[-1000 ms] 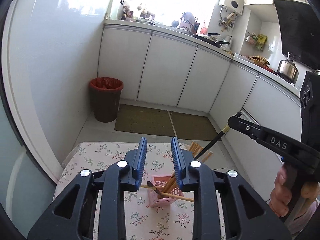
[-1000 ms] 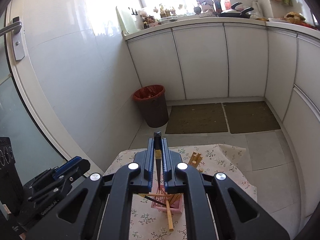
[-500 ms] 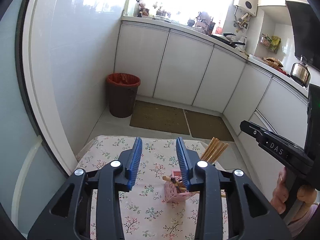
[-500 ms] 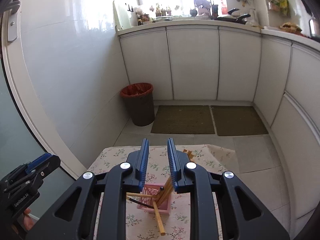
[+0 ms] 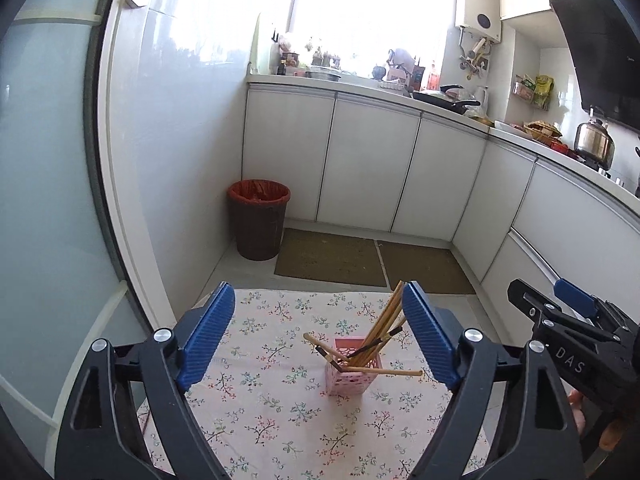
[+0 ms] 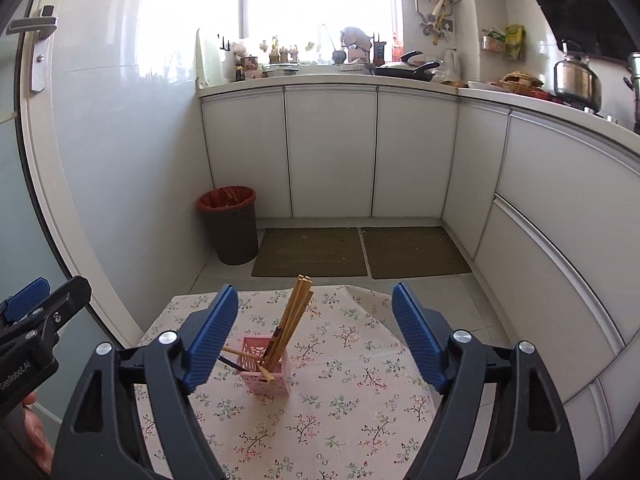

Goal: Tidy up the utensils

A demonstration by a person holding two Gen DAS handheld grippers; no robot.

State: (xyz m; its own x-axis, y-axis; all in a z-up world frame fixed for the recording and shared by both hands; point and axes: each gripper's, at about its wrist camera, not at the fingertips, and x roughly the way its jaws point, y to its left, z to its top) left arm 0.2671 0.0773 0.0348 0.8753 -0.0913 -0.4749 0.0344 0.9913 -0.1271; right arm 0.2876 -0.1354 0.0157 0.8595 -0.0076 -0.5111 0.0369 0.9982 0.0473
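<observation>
A small pink slotted holder [image 5: 349, 376] stands on the floral tablecloth [image 5: 260, 412] and holds several wooden chopsticks [image 5: 386, 316], some upright, some leaning sideways. It also shows in the right wrist view [image 6: 266, 374] with its chopsticks [image 6: 294, 312]. My left gripper [image 5: 318, 334] is wide open and empty, held back above the holder. My right gripper [image 6: 314, 332] is wide open and empty, also above and behind the holder. Each gripper shows at the edge of the other's view.
The small table ends just beyond the holder. Past it are floor mats [image 6: 312, 252], a brown bin with a red liner [image 5: 259, 224] by the left wall, and white kitchen cabinets [image 6: 332, 152] along the back and right. A glass door [image 5: 48, 220] stands on the left.
My right gripper let a chopstick go into the holder and opened wide. My left gripper opened wider too. Both pulled back and up from the holder.
</observation>
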